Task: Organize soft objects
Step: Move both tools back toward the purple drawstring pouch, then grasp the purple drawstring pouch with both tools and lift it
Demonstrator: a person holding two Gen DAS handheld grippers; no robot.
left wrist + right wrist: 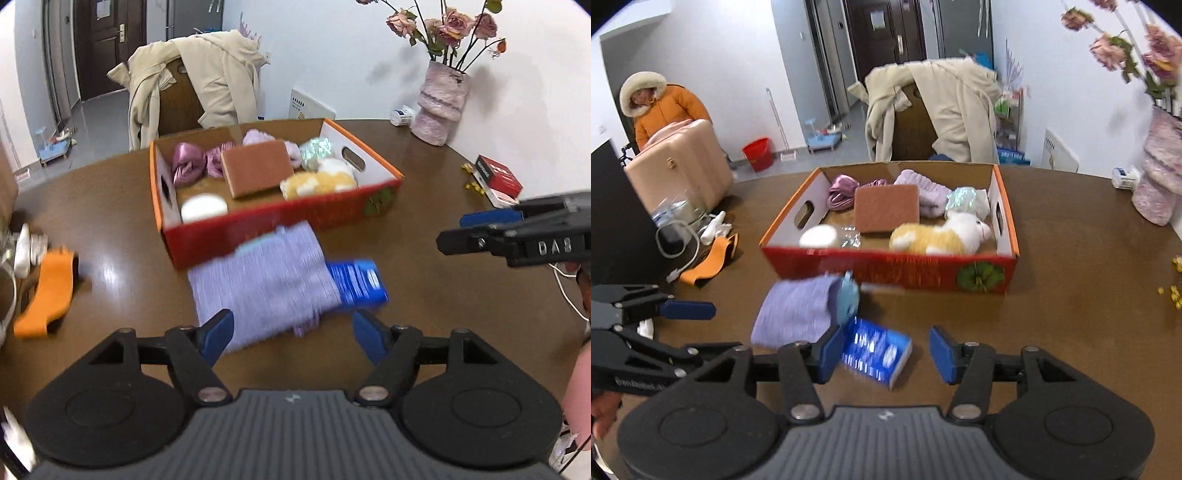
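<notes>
A folded lilac knit cloth lies on the brown table in front of the red cardboard box; it also shows in the right wrist view. The box holds a plush toy, a brown sponge, purple fabric, a lilac towel and a white round pad. A blue packet lies beside the cloth. My left gripper is open, just short of the cloth's near edge. My right gripper is open around the blue packet, empty.
An orange strap and cables lie at the table's left. A pink vase with flowers, a small bottle and a red box stand at the right. A chair with a beige coat is behind the box.
</notes>
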